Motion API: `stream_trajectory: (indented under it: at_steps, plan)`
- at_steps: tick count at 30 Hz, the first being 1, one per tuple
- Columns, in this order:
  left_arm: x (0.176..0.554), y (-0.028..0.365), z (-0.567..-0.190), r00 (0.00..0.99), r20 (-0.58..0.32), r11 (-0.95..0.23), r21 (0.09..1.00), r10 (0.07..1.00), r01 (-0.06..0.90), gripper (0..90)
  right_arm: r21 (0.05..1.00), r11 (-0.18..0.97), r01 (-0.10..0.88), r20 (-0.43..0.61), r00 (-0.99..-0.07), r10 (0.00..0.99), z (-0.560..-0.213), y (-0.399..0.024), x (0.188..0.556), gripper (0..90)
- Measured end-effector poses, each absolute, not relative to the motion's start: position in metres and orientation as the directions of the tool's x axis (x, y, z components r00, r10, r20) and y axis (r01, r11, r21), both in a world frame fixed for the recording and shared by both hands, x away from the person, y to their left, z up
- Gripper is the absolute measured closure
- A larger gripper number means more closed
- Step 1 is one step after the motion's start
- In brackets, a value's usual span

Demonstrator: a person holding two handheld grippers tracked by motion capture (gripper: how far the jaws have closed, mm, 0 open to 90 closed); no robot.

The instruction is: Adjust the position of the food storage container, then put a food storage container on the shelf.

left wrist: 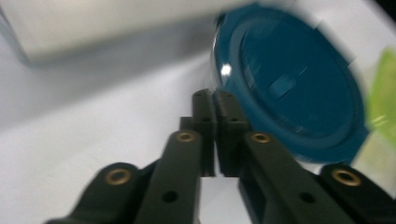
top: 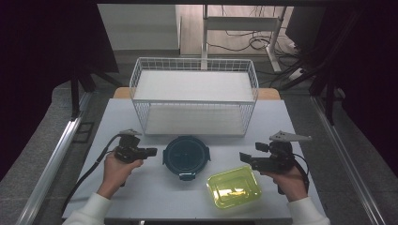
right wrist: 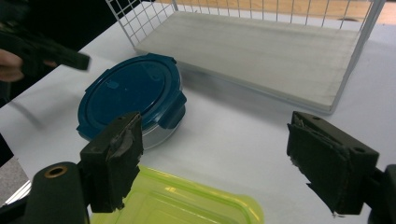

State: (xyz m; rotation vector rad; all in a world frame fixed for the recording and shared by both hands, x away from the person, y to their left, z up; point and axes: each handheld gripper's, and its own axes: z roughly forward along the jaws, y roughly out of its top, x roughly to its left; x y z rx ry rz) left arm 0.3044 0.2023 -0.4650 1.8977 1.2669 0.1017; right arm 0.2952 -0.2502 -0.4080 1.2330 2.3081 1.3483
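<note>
1. A round container with a dark blue clip-on lid (top: 186, 157) sits on the pale table (top: 141, 197), near its middle. This container is the landmark for everything below. Its lid is on, so what is inside cannot be told.
2. Behind the round container, at the far side of the table, stands a white wire rack (top: 194, 96) with two flat shelves. Both shelves hold nothing.
3. In front of the round container and to its right lies a yellow-green rectangular container (top: 234, 186), its translucent lid on. Whether anything is inside cannot be told. The two containers lie near each other but apart.
4. The left gripper (top: 151, 152) is just left of the round container, pointing at its rim. In the left gripper view its jaws are almost pressed together, with a thin gap and nothing between them; they do not touch the lid.
5. The right gripper (top: 244, 157) is to the right of the round container, above the far edge of the yellow-green container. Its jaws are spread wide and grasp nothing.
</note>
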Motion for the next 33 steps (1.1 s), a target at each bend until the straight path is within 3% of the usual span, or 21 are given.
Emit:
stream_trajectory:
  at_steps: [1,2,3,4,7,9,18,26,33]
  plan:
    - [0.302,0.205,-0.460,0.482,-0.364,-0.124,0.683,0.797,0.720,82.1,0.790,0.236,0.565,0.230,-0.631,0.741,-0.409,-0.250,0.295,18.8]
    - [0.299,0.207,-0.456,0.484,-0.354,-0.123,0.694,0.800,0.710,76.0,0.789,0.236,0.567,0.230,-0.629,0.742,-0.409,-0.248,0.295,18.8]
    - [0.297,0.207,-0.451,0.485,-0.338,-0.124,0.706,0.807,0.698,63.3,0.785,0.241,0.570,0.228,-0.628,0.744,-0.409,-0.247,0.294,18.8]
    - [0.295,0.208,-0.447,0.485,-0.325,-0.127,0.713,0.812,0.690,63.3,0.785,0.241,0.570,0.228,-0.628,0.744,-0.409,-0.247,0.294,18.8]
    - [0.292,0.208,-0.432,0.473,-0.343,-0.094,0.722,0.812,0.685,35.2,0.789,0.238,0.566,0.229,-0.632,0.740,-0.408,-0.244,0.294,18.6]
    - [0.290,0.207,-0.426,0.486,-0.349,-0.095,0.728,0.801,0.679,26.6,0.788,0.242,0.565,0.231,-0.638,0.735,-0.408,-0.243,0.293,18.4]
    - [0.286,0.203,-0.422,0.499,-0.357,-0.097,0.731,0.789,0.676,17.8,0.782,0.288,0.552,0.212,-0.671,0.711,-0.409,-0.230,0.292,18.1]
    - [0.289,0.202,-0.422,0.497,-0.416,-0.072,0.708,0.761,0.703,13.9,0.766,0.260,0.588,0.270,-0.662,0.699,-0.407,-0.221,0.294,14.7]
    - [0.299,0.189,-0.435,0.507,-0.469,-0.092,0.662,0.723,0.744,9.6,0.709,0.209,0.674,0.384,-0.617,0.687,-0.412,-0.202,0.307,10.3]
